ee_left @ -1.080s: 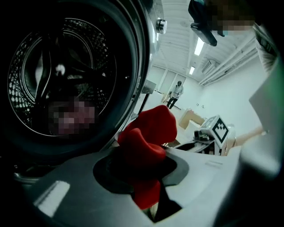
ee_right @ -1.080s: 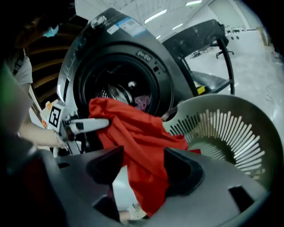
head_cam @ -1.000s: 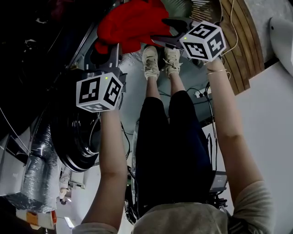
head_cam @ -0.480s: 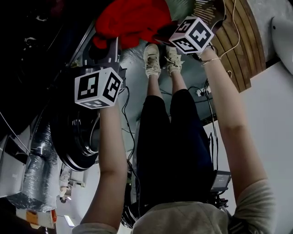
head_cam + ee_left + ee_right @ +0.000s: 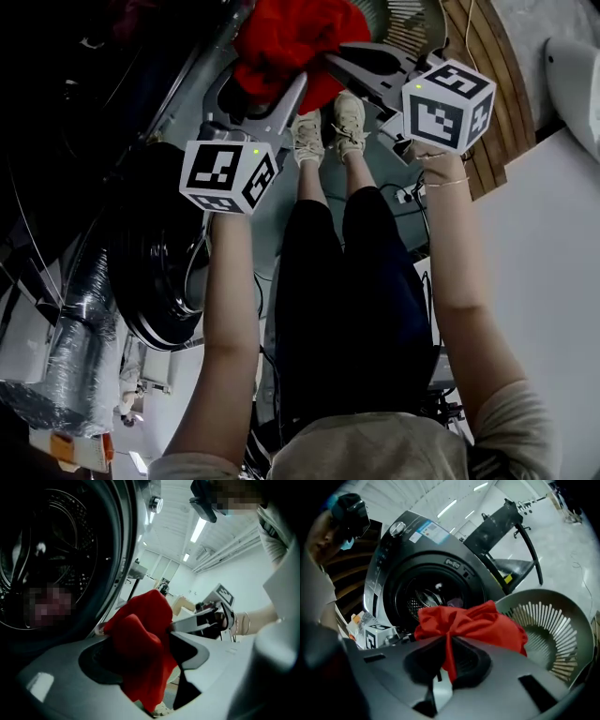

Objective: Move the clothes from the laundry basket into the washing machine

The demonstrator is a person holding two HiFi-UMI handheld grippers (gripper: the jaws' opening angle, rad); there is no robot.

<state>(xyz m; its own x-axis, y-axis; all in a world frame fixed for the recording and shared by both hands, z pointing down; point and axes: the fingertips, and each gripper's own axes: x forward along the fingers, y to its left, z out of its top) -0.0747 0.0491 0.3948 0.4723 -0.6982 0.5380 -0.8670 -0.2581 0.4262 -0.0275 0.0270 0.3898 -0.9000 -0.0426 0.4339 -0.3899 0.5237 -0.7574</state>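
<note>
A red garment point(image 5: 295, 42) hangs bunched at the top of the head view, between both grippers. My right gripper point(image 5: 330, 62) reaches in from the right and is shut on a fold of the garment point(image 5: 468, 620); its jaws have just been closing. My left gripper point(image 5: 281, 98) comes up from below with its jaws either side of the garment point(image 5: 140, 644); they have just been opening and stand apart from the cloth. The washing machine point(image 5: 401, 550) has its dark drum opening point(image 5: 424, 597) just behind the garment. The grey slotted laundry basket point(image 5: 555, 634) is to the right.
The open round washer door point(image 5: 159, 272) hangs at the left beside my left arm. The person's legs and shoes point(image 5: 326, 127) are below the garment. A silver ribbed hose point(image 5: 80, 319) runs along the left. A dark stand point(image 5: 506, 522) rises behind the basket.
The right gripper swung in and closed on the red garment, then drew back right. The left gripper's jaws spread, and it shifted right. The garment moved right in the picture.
</note>
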